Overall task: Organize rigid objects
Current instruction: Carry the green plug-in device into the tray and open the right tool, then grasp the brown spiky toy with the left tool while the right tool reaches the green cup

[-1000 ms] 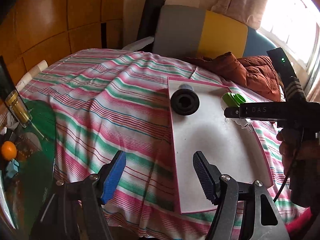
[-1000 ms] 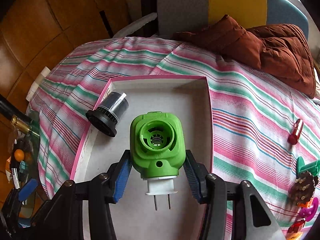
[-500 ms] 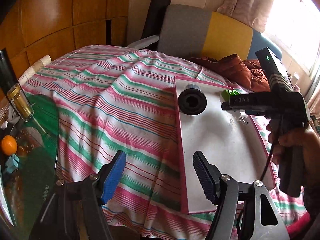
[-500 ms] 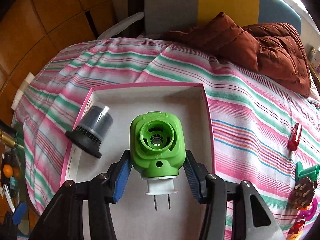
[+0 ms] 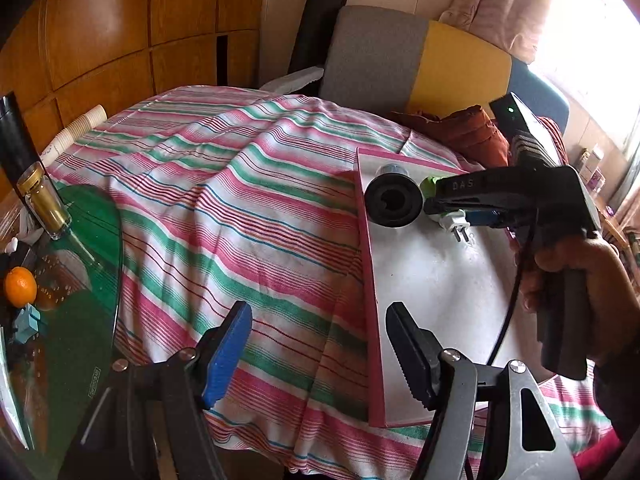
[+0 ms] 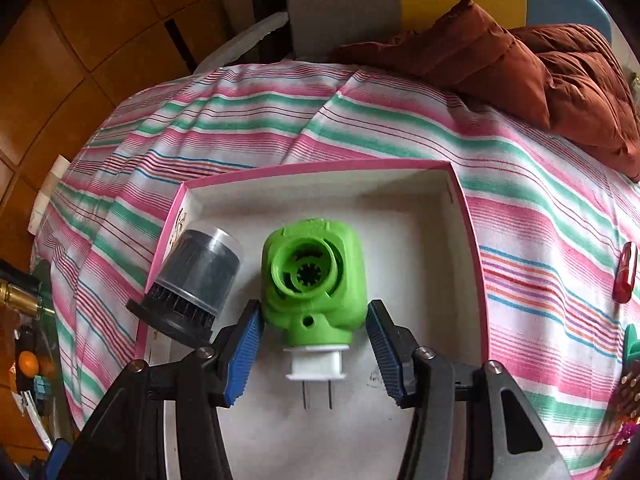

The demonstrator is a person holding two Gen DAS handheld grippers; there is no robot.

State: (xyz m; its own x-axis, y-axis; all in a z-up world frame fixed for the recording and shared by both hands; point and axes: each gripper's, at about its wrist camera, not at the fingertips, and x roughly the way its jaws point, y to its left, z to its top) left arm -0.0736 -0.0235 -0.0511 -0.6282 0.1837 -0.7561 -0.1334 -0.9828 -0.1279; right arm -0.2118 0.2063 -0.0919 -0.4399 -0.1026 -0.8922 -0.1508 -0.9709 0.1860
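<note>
The green plug-in adapter (image 6: 314,280) lies on the white floor of the pink-rimmed box (image 6: 466,216), prongs toward the camera, between the fingers of the right gripper (image 6: 314,354). Those fingers stand spread, with small gaps either side of it. Beside it on the left lies a black capped cylinder (image 6: 192,284), while the left gripper (image 5: 320,354) hangs wide and empty over the striped cloth (image 5: 224,208) at the box's near edge.

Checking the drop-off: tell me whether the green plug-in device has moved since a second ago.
Yes. The green plug-in device has come down into the pink-edged box, beside the black cap; the right hand-held gripper now stands open around it.
</note>
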